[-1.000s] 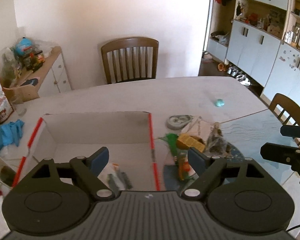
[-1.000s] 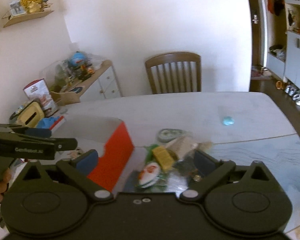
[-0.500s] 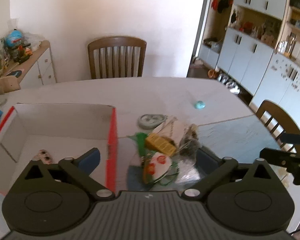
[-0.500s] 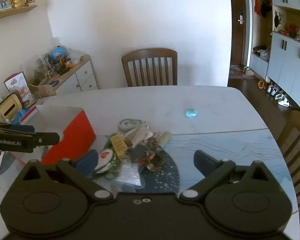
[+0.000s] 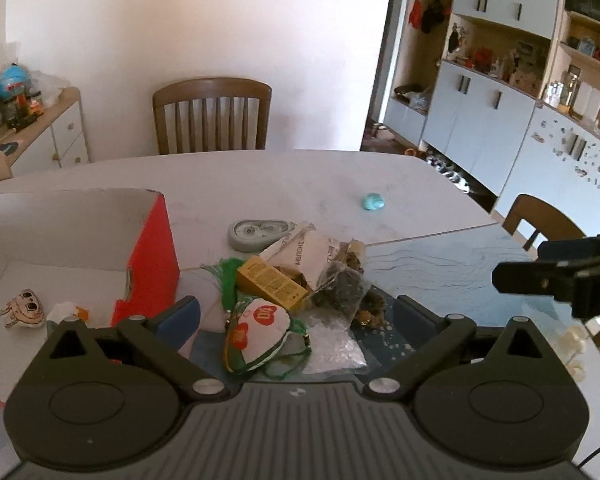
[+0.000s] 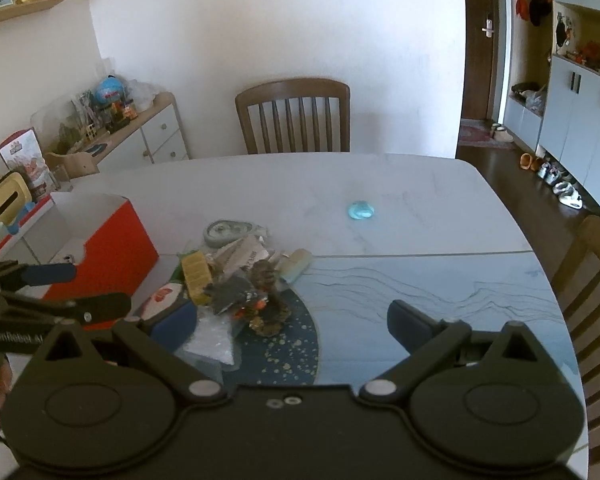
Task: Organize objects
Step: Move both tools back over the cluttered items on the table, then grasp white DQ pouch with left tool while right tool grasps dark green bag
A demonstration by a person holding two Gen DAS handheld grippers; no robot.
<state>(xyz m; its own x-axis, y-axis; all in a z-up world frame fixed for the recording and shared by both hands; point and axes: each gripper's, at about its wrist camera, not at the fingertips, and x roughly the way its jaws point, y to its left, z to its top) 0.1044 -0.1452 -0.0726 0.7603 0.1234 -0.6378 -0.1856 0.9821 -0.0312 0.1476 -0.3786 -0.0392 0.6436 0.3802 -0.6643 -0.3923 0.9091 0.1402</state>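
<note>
A pile of small things lies on the table: a white pouch with a red print and green cord (image 5: 260, 332), a yellow box (image 5: 272, 284), a clear plastic bag (image 5: 332, 344), a dark bag (image 5: 342, 284) and a white paper packet (image 5: 308, 248). My left gripper (image 5: 298, 316) hangs open just above the pile's near side, the pouch between its fingers and untouched. My right gripper (image 6: 292, 320) is open too, over the dark blue round mat (image 6: 288, 348) to the right of the pile (image 6: 236, 280). Each gripper shows in the other's view: left gripper (image 6: 100, 288), right gripper (image 5: 524, 262).
A red and white cardboard box (image 5: 152, 256) stands open left of the pile, with a small cartoon figure (image 5: 24, 312) inside. A grey oval item (image 5: 256, 234) and a small blue lump (image 5: 373, 201) lie farther back. Chairs stand at the far side (image 5: 212, 116) and right (image 6: 592, 264).
Both grippers have moved right and down, away from the box toward the pile. The left gripper's jaws have spread wider and now frame the white pouch.
</note>
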